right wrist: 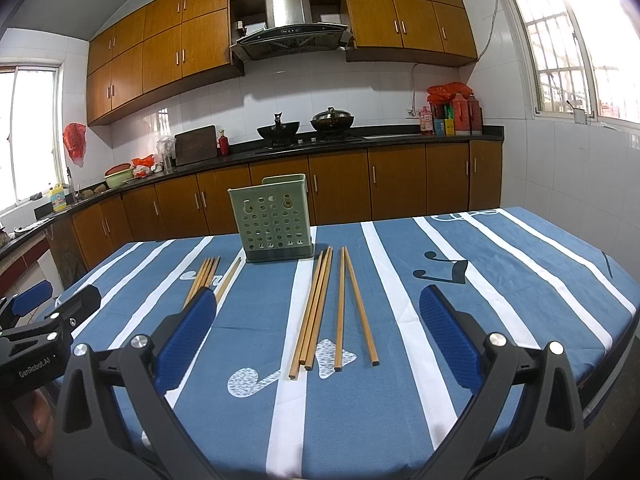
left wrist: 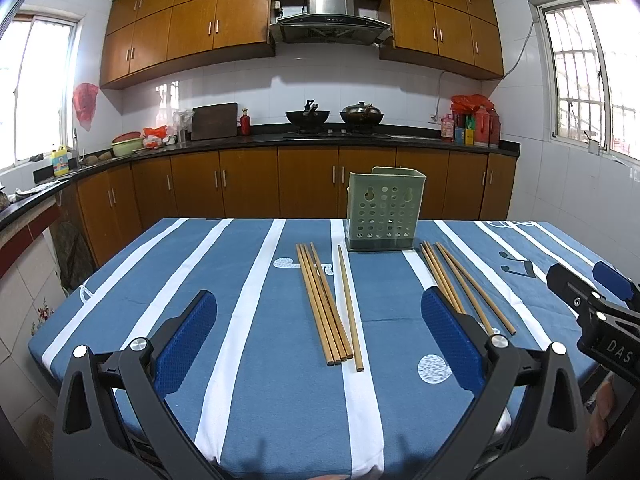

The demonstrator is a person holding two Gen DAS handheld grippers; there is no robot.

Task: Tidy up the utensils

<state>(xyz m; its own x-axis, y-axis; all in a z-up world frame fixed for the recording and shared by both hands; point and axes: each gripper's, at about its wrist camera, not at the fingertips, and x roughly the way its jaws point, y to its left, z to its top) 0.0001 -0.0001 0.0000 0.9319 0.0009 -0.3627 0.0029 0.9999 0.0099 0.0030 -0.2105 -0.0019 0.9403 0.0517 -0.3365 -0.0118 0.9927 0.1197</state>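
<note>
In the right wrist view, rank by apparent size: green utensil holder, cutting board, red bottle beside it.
1. Green utensil holder, though it sits nearest the camera.
2. Cutting board.
3. Red bottle.
The board and the bottle stand together on the far counter.

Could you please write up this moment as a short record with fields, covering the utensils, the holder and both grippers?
surface: table with blue striped cloth
holder: green perforated caddy, upright, at the far middle of the table
left chopsticks: loose group lying flat, left of the caddy
right chopsticks: loose group lying flat, right of the caddy
left gripper: jaws open, holding nothing, above the near edge
right gripper: jaws open, holding nothing
progress: no chopsticks visibly in the caddy
</note>
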